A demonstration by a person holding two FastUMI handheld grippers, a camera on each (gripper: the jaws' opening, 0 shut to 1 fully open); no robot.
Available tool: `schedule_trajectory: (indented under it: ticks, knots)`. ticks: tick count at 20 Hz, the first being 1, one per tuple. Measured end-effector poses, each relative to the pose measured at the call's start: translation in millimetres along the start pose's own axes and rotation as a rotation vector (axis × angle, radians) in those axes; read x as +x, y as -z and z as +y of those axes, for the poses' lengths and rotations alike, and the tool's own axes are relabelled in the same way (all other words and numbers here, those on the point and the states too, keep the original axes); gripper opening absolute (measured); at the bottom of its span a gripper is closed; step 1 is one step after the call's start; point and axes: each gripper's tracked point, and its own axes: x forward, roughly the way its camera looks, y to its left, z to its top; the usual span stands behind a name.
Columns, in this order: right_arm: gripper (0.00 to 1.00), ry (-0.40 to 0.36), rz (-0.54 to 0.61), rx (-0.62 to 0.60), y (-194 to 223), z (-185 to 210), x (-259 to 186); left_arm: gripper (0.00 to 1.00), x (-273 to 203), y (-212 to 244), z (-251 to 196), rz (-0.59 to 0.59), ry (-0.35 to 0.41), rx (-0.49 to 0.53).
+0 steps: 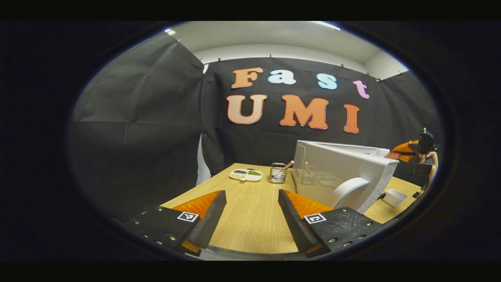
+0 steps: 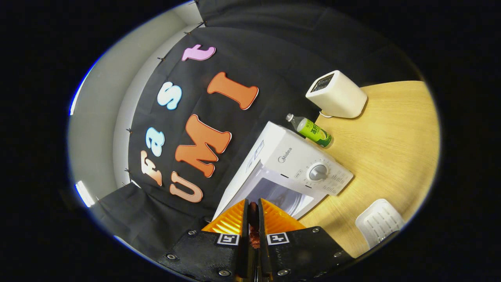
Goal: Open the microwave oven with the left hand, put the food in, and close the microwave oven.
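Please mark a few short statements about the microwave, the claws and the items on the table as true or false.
1. The microwave door is open. True.
2. The left claw is shut. False: its fingers stand wide apart with nothing between them.
3. The right claw is closed on something thin and reddish. True.
4. The green bottle sits inside the microwave. False: it stands on the table beside it.

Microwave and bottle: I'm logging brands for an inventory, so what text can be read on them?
"Midea": on the microwave control panel, above the dial.
Markings around the dial: too small to read.
Label on the green bottle: too blurred to read.
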Motion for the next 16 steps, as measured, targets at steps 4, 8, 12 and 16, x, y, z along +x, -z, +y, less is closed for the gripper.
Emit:
schedule_trajectory:
  ticks: [4,8,12,16]
  knots:
    - [0.11,0.007,-0.003,-0.015,29,14,32,0.82,8,-2,-4,-0.005,0.029,0.010]
    - [0.12,0.027,-0.030,-0.045,55,20,64,0.82,11,-2,-4,-0.008,0.048,-0.009]
    - [0.11,0.030,-0.067,-0.091,78,28,96,0.82,21,-5,2,-0.018,0.050,-0.019]
    - [0.11,0.046,-0.089,-0.114,94,24,127,0.82,28,-12,9,-0.031,0.058,0.008]
